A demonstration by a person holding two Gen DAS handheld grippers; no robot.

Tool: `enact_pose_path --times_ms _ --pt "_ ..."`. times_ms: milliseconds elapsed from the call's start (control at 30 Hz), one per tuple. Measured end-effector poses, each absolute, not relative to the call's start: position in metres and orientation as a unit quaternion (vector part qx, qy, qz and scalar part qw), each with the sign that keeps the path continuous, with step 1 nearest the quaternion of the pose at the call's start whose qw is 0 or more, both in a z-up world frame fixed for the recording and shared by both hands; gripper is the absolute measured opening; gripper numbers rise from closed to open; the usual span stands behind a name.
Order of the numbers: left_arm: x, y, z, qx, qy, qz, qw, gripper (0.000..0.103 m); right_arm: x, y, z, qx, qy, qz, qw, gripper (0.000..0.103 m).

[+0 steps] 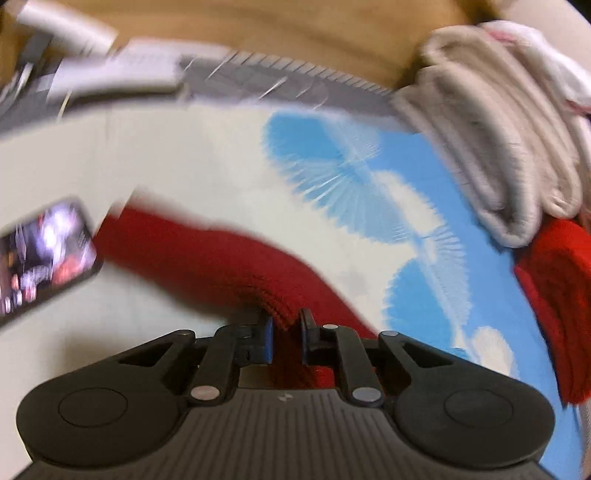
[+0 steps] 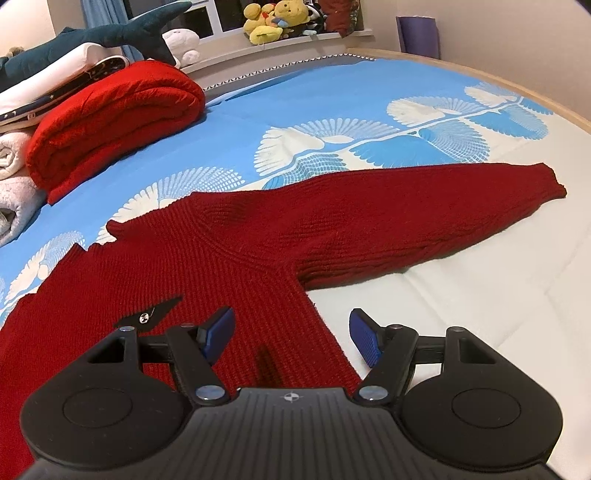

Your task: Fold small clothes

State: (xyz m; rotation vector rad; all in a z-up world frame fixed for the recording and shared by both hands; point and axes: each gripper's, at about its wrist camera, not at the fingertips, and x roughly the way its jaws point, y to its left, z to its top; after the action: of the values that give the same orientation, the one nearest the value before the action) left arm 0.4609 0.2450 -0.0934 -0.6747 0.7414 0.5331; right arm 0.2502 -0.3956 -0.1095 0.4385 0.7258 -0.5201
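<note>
Left wrist view — blurred: the left claw [image 1: 287, 338] is pinched on a fold of the dark red sweater [image 1: 192, 254] lying on the bed [image 1: 436, 206]. Right wrist view: the right claw [image 2: 291, 338] hangs wide, empty, over the sweater's side edge — its sleeve [image 2: 424, 206] spread out. First fold seems underway; next, carry the gripped part across.

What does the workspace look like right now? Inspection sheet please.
Surface: bed sheet, blue with white fan print, white towards the near side.
Job's things: dark red sweater spread flat, one sleeve stretched out sideways.
Clutter: folded red knit, rolled pale towels, phone lying screen up.
Grippers: left gripper shut on a fold of the sweater; right gripper open over the sweater's edge.
Cables: nothing seen.
Surroundings: plush shark, yellow plush toys on the sill.
</note>
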Motion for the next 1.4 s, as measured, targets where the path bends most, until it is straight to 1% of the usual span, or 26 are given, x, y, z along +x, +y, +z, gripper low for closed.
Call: enact_pose_path --times_ms 133,267,367,433,567,667,733,767,800,833,867,933,1000,1067,1167,1267,1400 --pt "0.457 0.22 -0.064 -0.285 0.313 0.225 0.878 0.014 0.25 -0.397 -0.109 0.22 0.348 -0.249 0.877 0.07" --pt "0.458 0.213 -0.059 -0.291 0.329 0.224 0.87 0.014 0.249 -0.397 -0.106 0.223 0.347 -0.242 0.878 0.07" --pt "0.451 0.185 -0.035 -0.25 0.303 0.196 0.898 0.014 0.248 -0.4 -0.103 0.231 0.343 -0.236 0.88 0.07" --pt "0.453 0.148 -0.015 -0.21 0.281 0.165 0.922 0.014 0.249 -0.404 -0.099 0.24 0.338 -0.236 0.879 0.07" --pt "0.462 0.03 0.011 -0.109 0.268 0.072 0.955 0.014 0.249 -0.409 -0.094 0.264 0.328 -0.233 0.876 0.07" --pt "0.449 -0.073 -0.006 -0.027 0.281 -0.037 0.958 0.015 0.247 -0.411 -0.091 0.271 0.324 -0.226 0.878 0.07" --pt "0.435 -0.129 -0.039 0.019 0.315 -0.127 0.94 0.022 0.246 -0.412 -0.091 0.27 0.325 -0.223 0.879 0.07" --pt "0.426 -0.152 -0.06 0.042 0.335 -0.173 0.925 0.037 0.245 -0.414 -0.091 0.272 0.327 -0.221 0.878 0.07" --pt "0.415 -0.176 -0.084 0.081 0.364 -0.215 0.903 0.059 0.245 -0.415 -0.092 0.275 0.329 -0.217 0.877 0.07" --pt "0.406 -0.189 -0.101 0.119 0.383 -0.226 0.888 0.065 0.244 -0.417 -0.093 0.279 0.332 -0.213 0.875 0.07" --pt "0.396 -0.196 -0.116 0.151 0.386 -0.22 0.883 0.066 0.243 -0.419 -0.093 0.283 0.335 -0.21 0.874 0.07" --pt "0.385 -0.186 -0.127 0.167 0.379 -0.205 0.887 0.069 0.241 -0.423 -0.094 0.289 0.34 -0.204 0.871 0.07" --pt "0.385 -0.153 -0.126 0.131 0.398 -0.193 0.887 0.081 0.239 -0.426 -0.094 0.294 0.34 -0.197 0.871 0.07" --pt "0.385 -0.115 -0.113 0.097 0.396 -0.162 0.899 0.086 0.239 -0.427 -0.093 0.299 0.338 -0.193 0.871 0.07" --pt "0.382 -0.061 -0.1 0.088 0.382 -0.074 0.917 0.089 0.241 -0.426 -0.096 0.316 0.334 -0.185 0.868 0.07" --pt "0.387 -0.017 -0.105 0.087 0.388 -0.006 0.917 0.089 0.248 -0.422 -0.101 0.343 0.329 -0.166 0.864 0.07" --pt "0.403 0.005 -0.12 0.069 0.4 0.006 0.914 0.089 0.265 -0.408 -0.11 0.362 0.33 -0.13 0.862 0.071"
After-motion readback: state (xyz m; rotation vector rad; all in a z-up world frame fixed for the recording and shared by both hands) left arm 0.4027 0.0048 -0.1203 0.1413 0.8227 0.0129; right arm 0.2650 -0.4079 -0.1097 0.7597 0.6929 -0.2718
